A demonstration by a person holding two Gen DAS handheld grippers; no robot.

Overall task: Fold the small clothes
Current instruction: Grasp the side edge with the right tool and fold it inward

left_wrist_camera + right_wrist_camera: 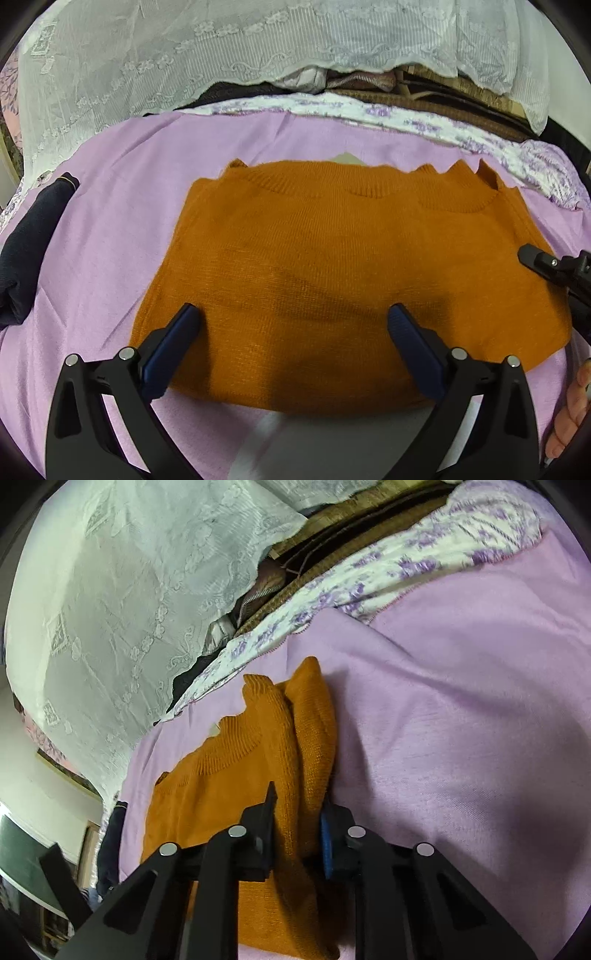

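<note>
On the lilac sheet (110, 221) — right tongs (297, 834) apparently pinch the orange sweater (332, 266); left tongs (291, 325) gape.

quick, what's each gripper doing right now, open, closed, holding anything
left gripper: open, jaws wide apart over the orange sweater, gripping nothing.
right gripper: closed on the sweater's right edge fold.

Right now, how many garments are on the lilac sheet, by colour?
Orange: 1, the knit sweater, its edge pinched in the right gripper.
Dark navy: 1, the bundled garment at the sheet's left.
Total: 2.
</note>
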